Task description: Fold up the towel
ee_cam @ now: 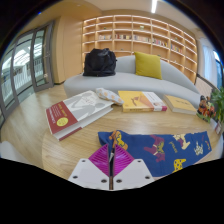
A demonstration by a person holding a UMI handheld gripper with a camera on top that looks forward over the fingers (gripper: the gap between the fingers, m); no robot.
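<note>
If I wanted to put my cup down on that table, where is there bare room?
The wooden table is bare left of the blue towel, in front of the red book. A smaller free strip runs between the towel and the books. The far side is crowded with books and papers. The gripper has its fingers closed over the towel's near edge.

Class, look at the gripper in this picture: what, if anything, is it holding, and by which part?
The gripper is shut on the towel, the blue patterned one on the table. It holds the towel by its near edge, pinched between the pink pads.
</note>
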